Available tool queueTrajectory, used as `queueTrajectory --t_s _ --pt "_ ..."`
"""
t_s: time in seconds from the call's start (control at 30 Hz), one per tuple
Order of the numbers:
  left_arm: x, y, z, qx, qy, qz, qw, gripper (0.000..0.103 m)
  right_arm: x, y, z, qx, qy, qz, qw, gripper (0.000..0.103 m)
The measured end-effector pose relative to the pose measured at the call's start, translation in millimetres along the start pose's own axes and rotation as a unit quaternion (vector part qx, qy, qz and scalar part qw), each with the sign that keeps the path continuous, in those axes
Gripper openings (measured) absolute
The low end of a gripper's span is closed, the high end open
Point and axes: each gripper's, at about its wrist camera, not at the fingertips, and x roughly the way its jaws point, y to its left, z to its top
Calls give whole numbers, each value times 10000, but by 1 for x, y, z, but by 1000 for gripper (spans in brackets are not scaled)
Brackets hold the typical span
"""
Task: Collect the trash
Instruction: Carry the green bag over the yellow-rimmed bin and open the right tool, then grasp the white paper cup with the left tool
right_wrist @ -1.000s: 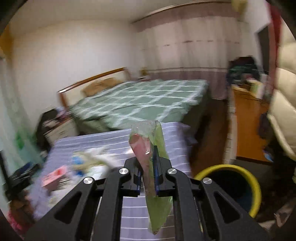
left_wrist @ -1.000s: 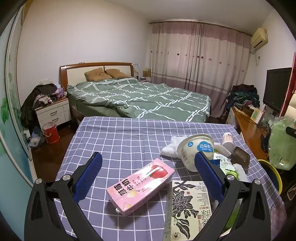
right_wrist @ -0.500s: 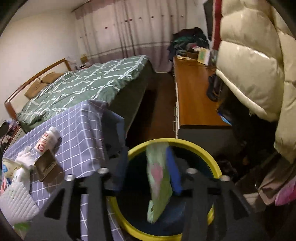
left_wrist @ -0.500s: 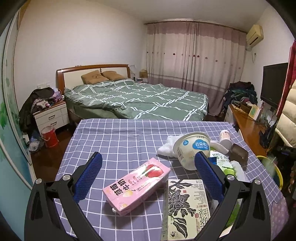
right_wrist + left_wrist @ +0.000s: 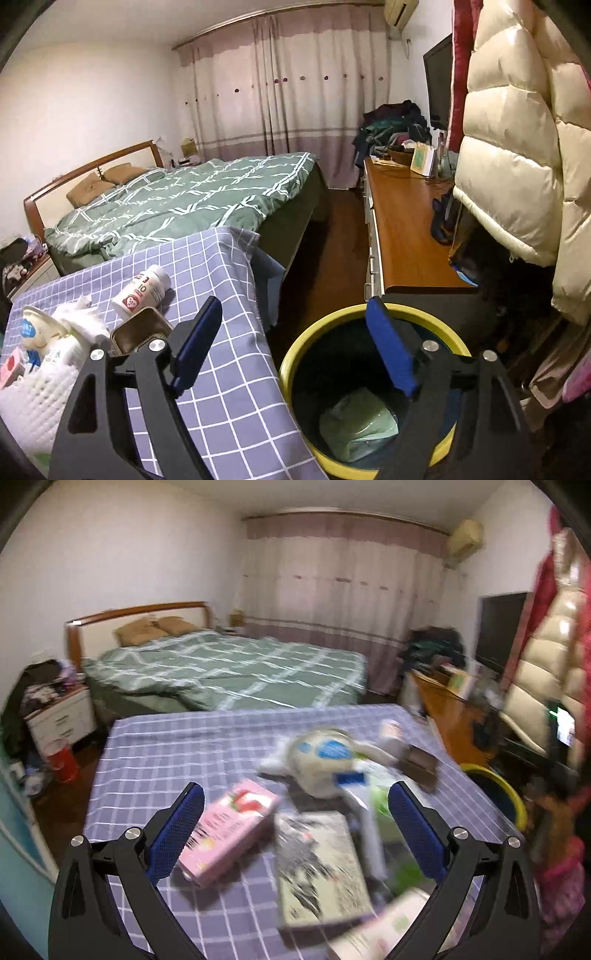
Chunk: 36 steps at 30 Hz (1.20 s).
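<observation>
My right gripper [image 5: 291,343] is open and empty above the yellow-rimmed bin [image 5: 295,354] beside the table. A green plastic wrapper [image 5: 358,428] lies at the bin's bottom. My left gripper [image 5: 295,823] is open above the checked tablecloth [image 5: 166,760]. Between and below its fingers lie a pink milk carton [image 5: 229,830] and a black-and-white patterned box [image 5: 321,864]. Beyond them are a white cup with a blue label [image 5: 325,757], a white bottle [image 5: 142,290] and a small tin box [image 5: 140,334]. The left view is blurred.
A green bed [image 5: 177,199] stands beyond the table. A wooden desk [image 5: 406,236] runs along the right wall, with a white puffer jacket [image 5: 517,158] hanging over it. The bin [image 5: 495,790] sits off the table's right edge. A nightstand [image 5: 59,720] is at far left.
My right gripper swung from over the table to over the bin, opened and dropped the green wrapper into it. My left gripper shifted over the table, blurring its view.
</observation>
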Motion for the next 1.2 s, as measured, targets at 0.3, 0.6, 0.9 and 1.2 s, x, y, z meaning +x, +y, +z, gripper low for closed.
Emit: queueTrajectory --t_s 0.3,0.6,0.9,1.2 --pt "-42 -49 -47 -45 536 -150 9984 98 7 -5 -4 114 100 48 9999 76" --pt "-30 -79 -80 -237 873 307 9954 98 5 3 -6 -58 104 204 9997 76" --pt "-1 -77 -96 -293 1468 324 9882 98 4 3 -6 -38 90 265 9996 76" --pt "-4 -78 -94 -234 1556 231 9873 84 1 2 -5 21 20 303 9995 77"
